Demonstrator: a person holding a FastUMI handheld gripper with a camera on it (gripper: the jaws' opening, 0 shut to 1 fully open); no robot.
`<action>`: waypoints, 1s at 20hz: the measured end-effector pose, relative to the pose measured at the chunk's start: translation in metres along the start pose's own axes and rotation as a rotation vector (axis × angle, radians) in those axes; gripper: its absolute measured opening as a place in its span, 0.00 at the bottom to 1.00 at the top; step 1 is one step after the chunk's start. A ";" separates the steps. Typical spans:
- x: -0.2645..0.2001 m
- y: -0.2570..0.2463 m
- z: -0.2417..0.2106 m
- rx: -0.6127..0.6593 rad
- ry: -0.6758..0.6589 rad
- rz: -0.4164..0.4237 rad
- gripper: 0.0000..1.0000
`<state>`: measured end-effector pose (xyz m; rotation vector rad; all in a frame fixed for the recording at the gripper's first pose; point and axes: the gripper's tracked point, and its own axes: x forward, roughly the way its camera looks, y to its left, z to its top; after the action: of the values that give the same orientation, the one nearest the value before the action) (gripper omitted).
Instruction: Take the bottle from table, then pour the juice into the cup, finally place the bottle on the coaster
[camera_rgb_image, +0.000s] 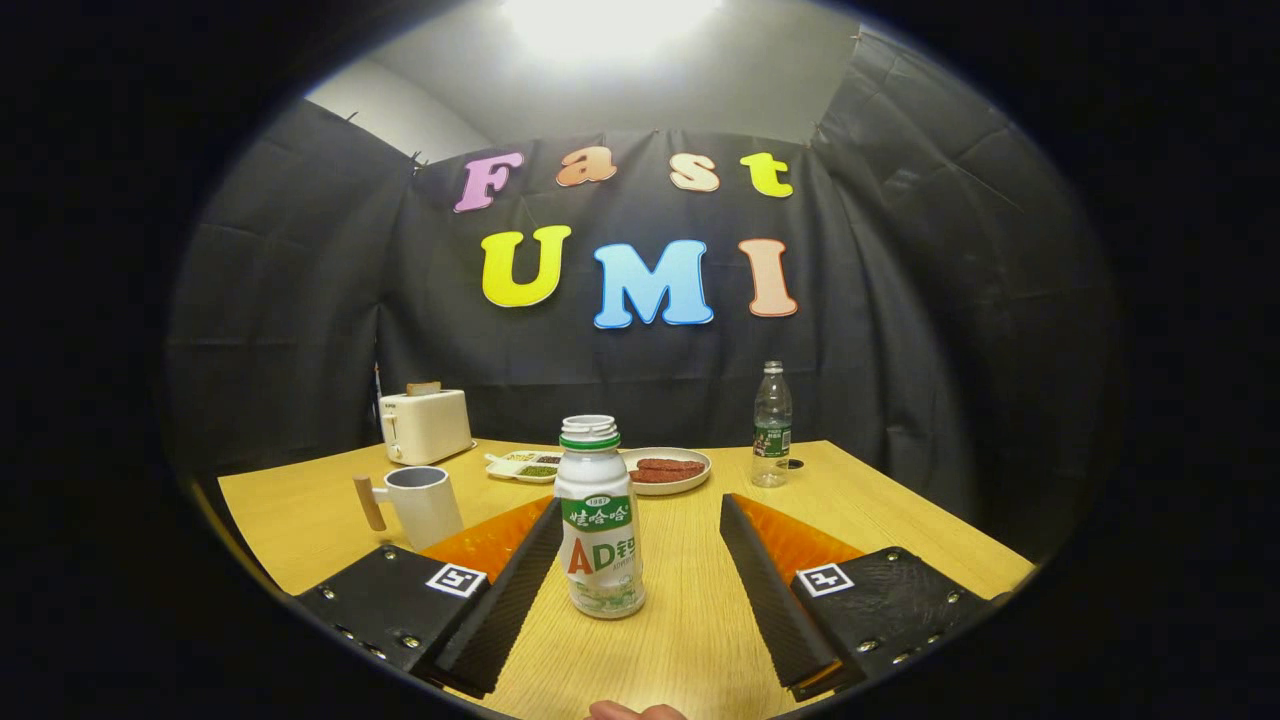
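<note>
On a light wooden table, an uncapped white plastic juice bottle stands upright between the gripper's released, spread fingers, with a grey wooden-handled cup near left.

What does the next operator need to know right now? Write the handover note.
Gripper: open, fingers either side of the bottle; the left one looks close or touching, the right one apart.
Bottle: upright on the table, uncapped, not lifted.
Cup: left of the fingers, in front of the toaster.
Coaster: I cannot pick it out.
Done: approach. Left: grasp, pour, set bottle on coaster.
</note>
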<state>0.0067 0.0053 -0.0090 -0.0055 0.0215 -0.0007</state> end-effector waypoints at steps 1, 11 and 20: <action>0.000 0.001 -0.001 0.000 0.001 0.001 0.97; 0.037 0.030 -0.015 -0.032 0.014 0.004 0.97; 0.074 0.032 -0.037 0.037 0.048 -0.086 0.97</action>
<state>0.0803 0.0374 -0.0478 0.0305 0.0694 -0.0875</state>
